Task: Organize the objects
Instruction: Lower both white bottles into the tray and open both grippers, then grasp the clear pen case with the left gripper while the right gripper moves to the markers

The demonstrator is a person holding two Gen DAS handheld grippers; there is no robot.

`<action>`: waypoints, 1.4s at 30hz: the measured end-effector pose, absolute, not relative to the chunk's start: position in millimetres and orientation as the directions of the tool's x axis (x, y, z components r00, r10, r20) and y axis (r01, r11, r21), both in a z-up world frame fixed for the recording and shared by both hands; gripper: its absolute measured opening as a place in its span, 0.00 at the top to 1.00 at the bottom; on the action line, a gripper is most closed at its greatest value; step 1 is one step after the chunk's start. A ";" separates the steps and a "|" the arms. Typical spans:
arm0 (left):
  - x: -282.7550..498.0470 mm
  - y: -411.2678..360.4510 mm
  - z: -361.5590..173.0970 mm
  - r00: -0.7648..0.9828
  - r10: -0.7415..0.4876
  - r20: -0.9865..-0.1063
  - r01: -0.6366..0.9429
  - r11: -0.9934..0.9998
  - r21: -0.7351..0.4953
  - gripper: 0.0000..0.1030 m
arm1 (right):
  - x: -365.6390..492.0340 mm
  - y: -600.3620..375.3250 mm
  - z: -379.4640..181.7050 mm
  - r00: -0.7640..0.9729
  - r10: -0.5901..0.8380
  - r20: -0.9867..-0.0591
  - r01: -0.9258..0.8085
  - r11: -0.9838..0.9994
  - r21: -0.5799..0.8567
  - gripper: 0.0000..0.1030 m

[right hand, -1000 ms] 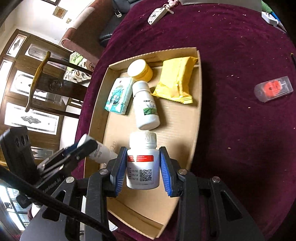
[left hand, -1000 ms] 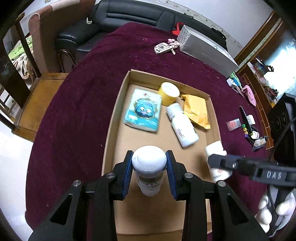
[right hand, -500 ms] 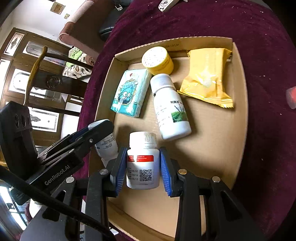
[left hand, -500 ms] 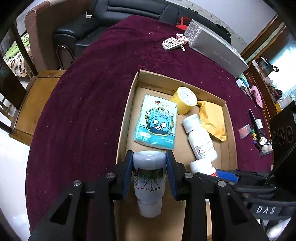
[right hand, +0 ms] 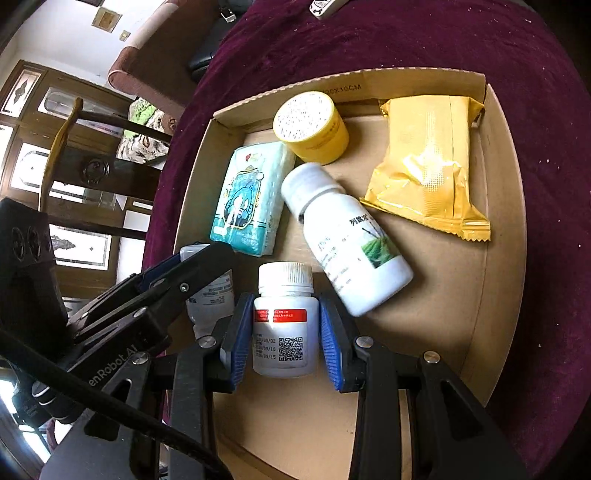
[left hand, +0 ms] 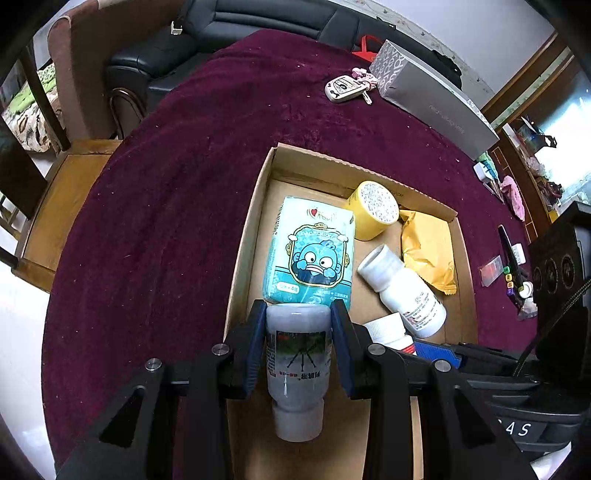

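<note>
My left gripper is shut on a grey-white bottle with a green label, cap towards the camera, held low over the near left part of the cardboard tray. My right gripper is shut on a white bottle with a red stripe, cap forward, just beside the left one over the tray floor. In the tray lie a blue tissue pack, a yellow jar, a yellow packet and another white bottle on its side.
The tray sits on a maroon tablecloth. Beyond it lie a key fob and a long grey box. Small items lie at the right edge. A wooden chair and a black sofa stand past the table.
Both grippers have come forward and down into the tray with their bottles still held, ending side by side near the tissue pack and the lying bottle.
</note>
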State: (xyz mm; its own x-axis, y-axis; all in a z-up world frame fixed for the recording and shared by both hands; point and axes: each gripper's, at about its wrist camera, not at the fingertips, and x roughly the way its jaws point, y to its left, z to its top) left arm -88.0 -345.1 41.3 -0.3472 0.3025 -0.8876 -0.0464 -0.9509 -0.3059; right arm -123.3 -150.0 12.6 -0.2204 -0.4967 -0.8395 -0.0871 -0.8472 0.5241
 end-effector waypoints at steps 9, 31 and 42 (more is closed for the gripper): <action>-90.5 -351.4 46.5 -0.332 0.344 -0.878 -0.001 -0.931 -0.365 0.64 | -119.0 -146.6 12.2 -0.221 -0.506 -0.834 -0.091 -0.840 0.534 0.67; -57.5 -405.7 101.2 -0.446 0.479 -0.756 0.111 -0.808 -0.578 0.44 | -111.6 -154.5 30.3 -0.239 -0.518 -0.821 -0.050 -0.838 0.543 0.60; -44.8 -388.7 85.9 -0.391 0.733 -0.557 0.139 -0.552 -0.822 0.37 | -87.0 -122.3 59.3 -0.306 -0.532 -0.790 -0.053 -0.819 0.572 0.52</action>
